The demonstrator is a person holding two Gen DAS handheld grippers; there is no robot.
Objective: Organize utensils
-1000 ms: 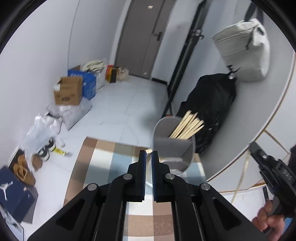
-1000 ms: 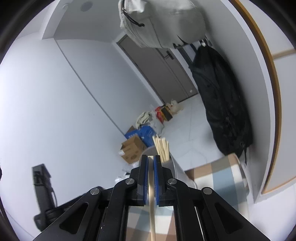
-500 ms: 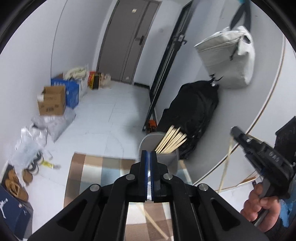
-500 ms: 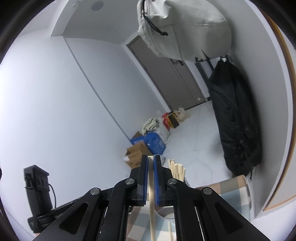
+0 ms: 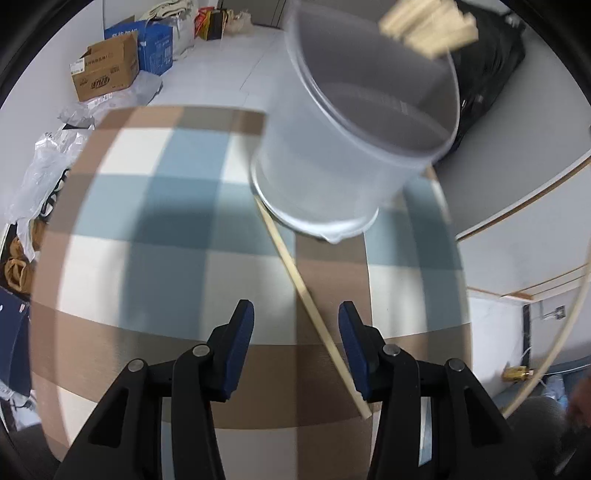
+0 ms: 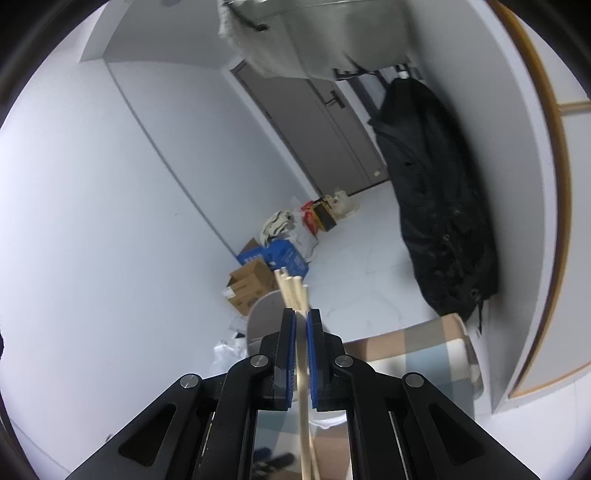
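In the left wrist view my left gripper (image 5: 295,314) is open and empty, low over the checked tablecloth (image 5: 166,229). A single wooden chopstick (image 5: 314,306) lies on the cloth between the fingers, running up to the base of a grey utensil cup (image 5: 354,122) that holds several chopsticks (image 5: 428,26). In the right wrist view my right gripper (image 6: 301,325) is shut on a chopstick (image 6: 303,406), just above the cup (image 6: 264,314) and the chopsticks (image 6: 291,290) standing in it.
The table ends just behind the cup. A black bag (image 6: 439,206) hangs against the curved wall on the right. Cardboard and blue boxes (image 5: 110,70) and plastic bags lie on the floor at left. A long thin stick (image 5: 561,332) shows at the right edge.
My left gripper has opened and dropped down close to the table and the chopstick lying on it. My right gripper, still holding its chopstick, has moved closer to the cup.
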